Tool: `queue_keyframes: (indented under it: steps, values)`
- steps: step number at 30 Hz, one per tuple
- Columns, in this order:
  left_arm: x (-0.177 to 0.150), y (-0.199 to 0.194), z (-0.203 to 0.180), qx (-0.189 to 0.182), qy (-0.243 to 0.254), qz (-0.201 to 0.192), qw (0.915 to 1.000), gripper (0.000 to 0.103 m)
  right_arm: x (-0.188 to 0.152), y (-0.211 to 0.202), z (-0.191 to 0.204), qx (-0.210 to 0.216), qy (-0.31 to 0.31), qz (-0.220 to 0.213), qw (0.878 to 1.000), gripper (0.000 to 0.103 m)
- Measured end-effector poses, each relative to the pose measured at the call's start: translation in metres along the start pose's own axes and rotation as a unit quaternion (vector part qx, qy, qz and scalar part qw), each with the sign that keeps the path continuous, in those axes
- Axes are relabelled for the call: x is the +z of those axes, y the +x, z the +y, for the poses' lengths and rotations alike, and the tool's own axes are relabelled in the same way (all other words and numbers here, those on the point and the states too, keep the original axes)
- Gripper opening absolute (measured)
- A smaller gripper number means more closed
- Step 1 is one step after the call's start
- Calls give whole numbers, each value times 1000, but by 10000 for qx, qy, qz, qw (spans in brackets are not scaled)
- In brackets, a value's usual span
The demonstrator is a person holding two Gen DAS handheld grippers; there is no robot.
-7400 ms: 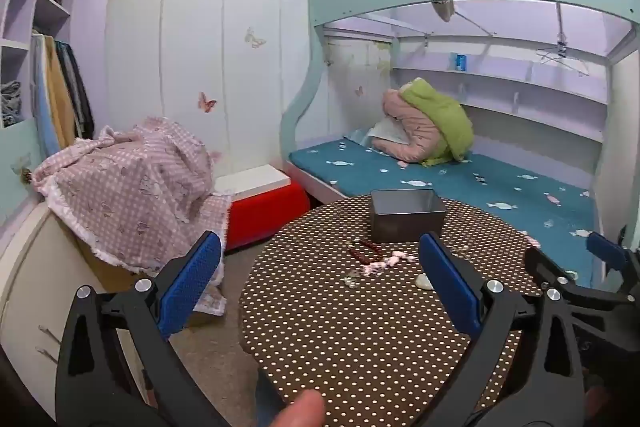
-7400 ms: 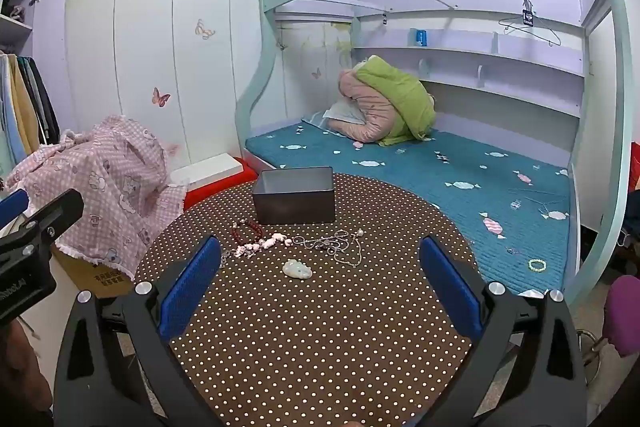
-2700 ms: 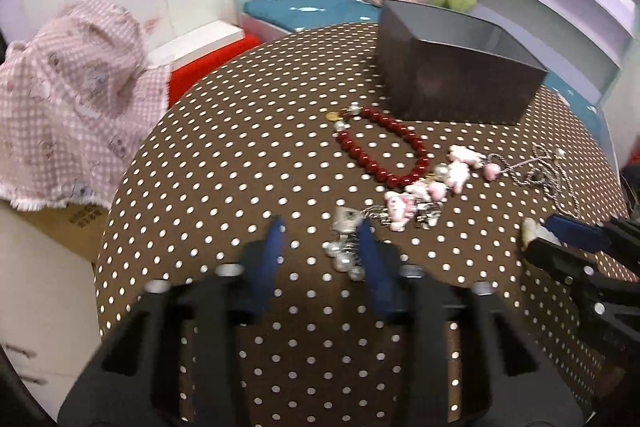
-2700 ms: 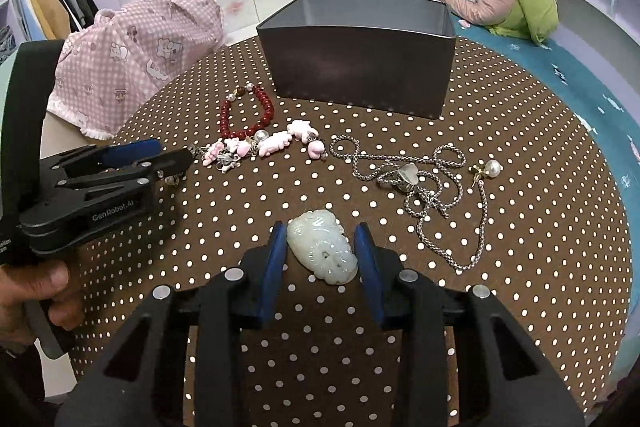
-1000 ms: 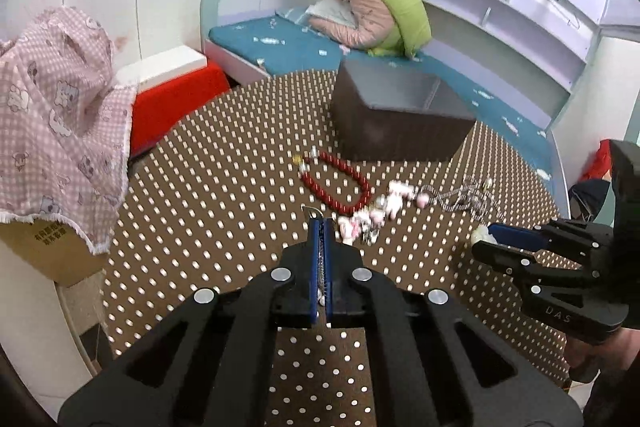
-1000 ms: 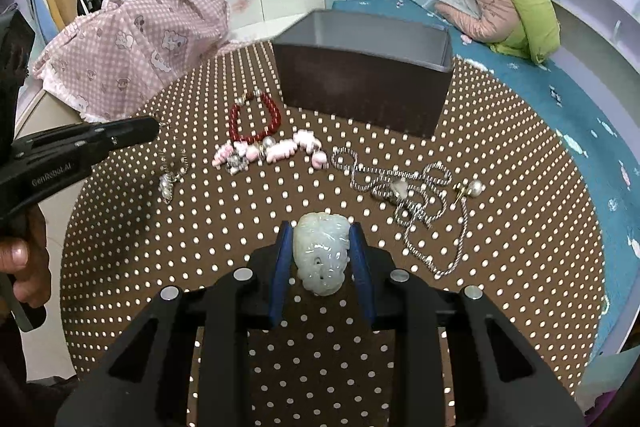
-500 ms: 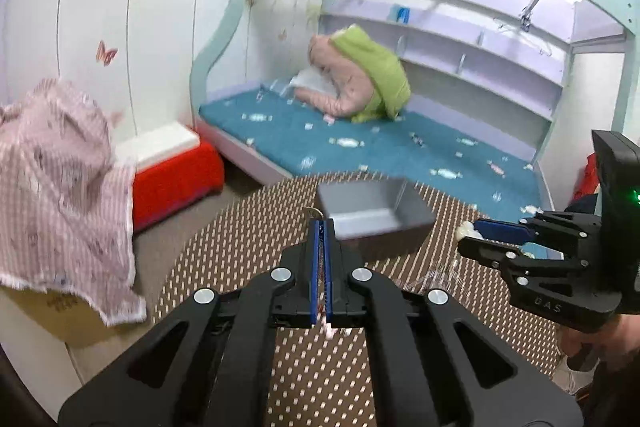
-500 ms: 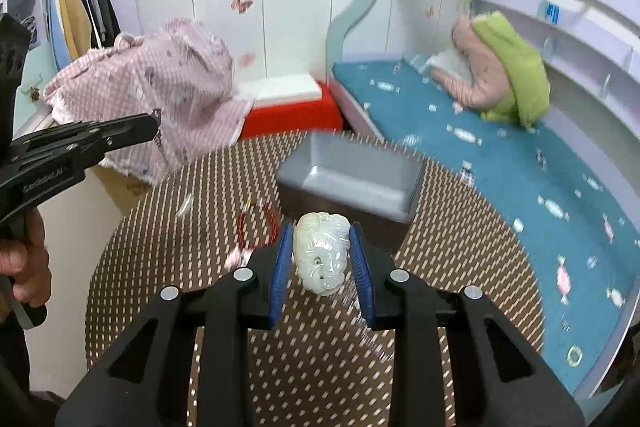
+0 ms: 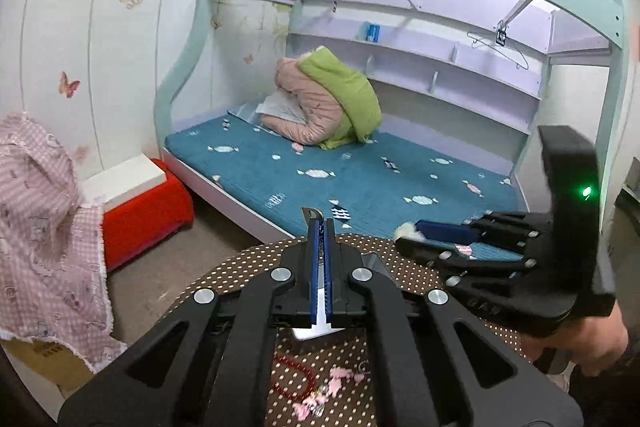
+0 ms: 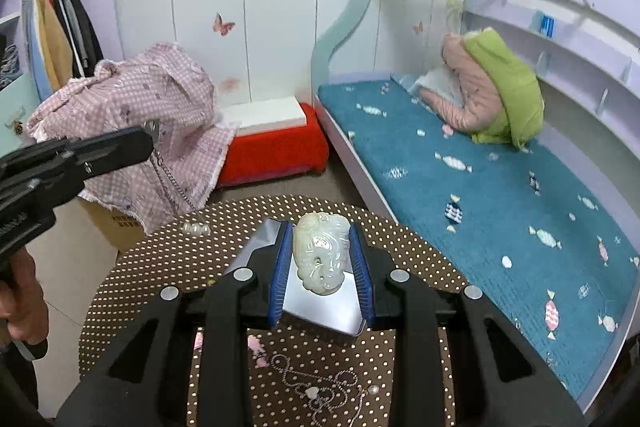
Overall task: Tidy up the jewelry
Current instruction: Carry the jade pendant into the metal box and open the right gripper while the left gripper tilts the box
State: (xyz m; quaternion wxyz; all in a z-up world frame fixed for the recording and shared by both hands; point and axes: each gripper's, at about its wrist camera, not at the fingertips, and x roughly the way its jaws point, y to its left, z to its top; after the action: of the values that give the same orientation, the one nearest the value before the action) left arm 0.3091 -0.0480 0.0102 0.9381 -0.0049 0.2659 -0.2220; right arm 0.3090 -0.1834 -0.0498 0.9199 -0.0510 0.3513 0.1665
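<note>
The right gripper (image 10: 322, 259) pinches a pale jade pendant (image 10: 320, 255) between its blue pads, held in the air above the grey box (image 10: 320, 301) on the dotted table (image 10: 168, 267). The left gripper (image 9: 319, 227), to the left of the box, has its pads pressed together on a thin chain (image 10: 170, 183) that hangs down with pearls (image 10: 195, 227) at its end. Below the box, a silver necklace (image 10: 320, 389), pink charms (image 9: 320, 391) and a red bead bracelet (image 9: 294, 379) lie on the table.

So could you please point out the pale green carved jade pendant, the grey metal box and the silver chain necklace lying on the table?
Pale green carved jade pendant (image 10: 320, 251), right wrist view, carved face.
Grey metal box (image 10: 320, 303), right wrist view, inner floor.
Silver chain necklace (image 10: 316, 387), right wrist view, tangled links.
</note>
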Motion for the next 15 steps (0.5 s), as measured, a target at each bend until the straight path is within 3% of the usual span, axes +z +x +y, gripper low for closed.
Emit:
queue_keyframes:
  steps: [8,10,11,12,13,14,15]
  values:
    - [-1,59,8,-60,-279,611,9977,2,-9,44,-17,143,370,572,9976,27]
    - [-5,67,12,17,-326,748,9967,8,-11,49,-22,188,476,667,9965,28]
    - [-7,69,13,69,-328,785,9964,30,-10,49,-23,192,511,667,9963,28]
    - [-8,70,14,136,-338,799,9961,62,-10,49,-24,190,543,672,9961,28]
    - [-9,69,15,210,-349,749,9964,73,-10,48,-26,194,578,657,9960,34]
    - [-10,68,15,247,-335,710,9966,80,-10,47,-27,179,605,625,9960,55]
    - [-12,66,16,281,-312,697,9967,81,-10,45,-29,151,621,566,9964,64]
